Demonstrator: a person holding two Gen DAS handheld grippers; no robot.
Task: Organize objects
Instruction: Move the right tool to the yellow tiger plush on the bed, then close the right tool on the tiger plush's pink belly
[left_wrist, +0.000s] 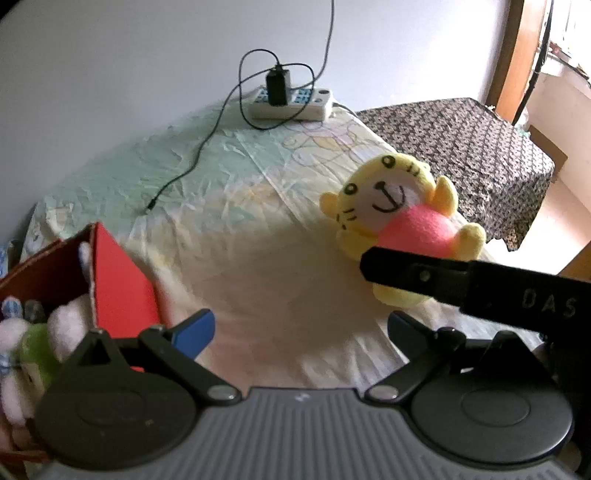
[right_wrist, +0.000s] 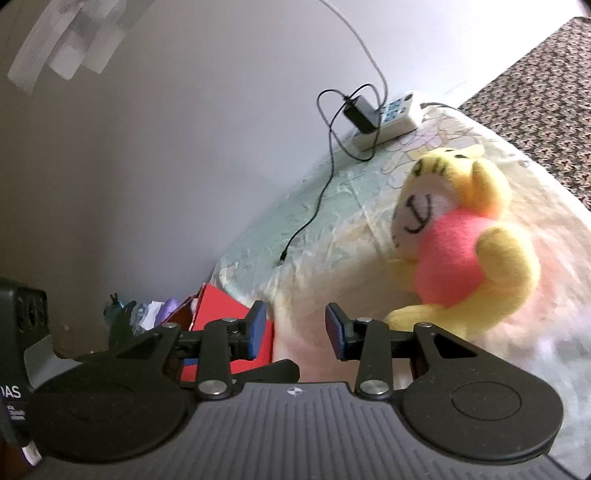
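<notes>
Over the pale, wrinkled bed sheet (left_wrist: 258, 229), the left gripper (left_wrist: 301, 328) hangs with its blue-padded fingers spread wide and nothing between them. Just ahead to its right, the right gripper (right_wrist: 295, 330) also stands parted and empty, one black finger of it crossing in front of the yellow plush toy (left_wrist: 399, 206) in the left wrist view. That toy lies on the sheet hugging a pink ball, just beyond the right gripper's tips. To the left sits a red box (left_wrist: 118, 284) holding white and green soft toys (left_wrist: 33, 343). Farther back, by the wall, a white power strip (left_wrist: 291, 105) carries a black charger (left_wrist: 277, 86) with a loose cable trailing over the sheet.
</notes>
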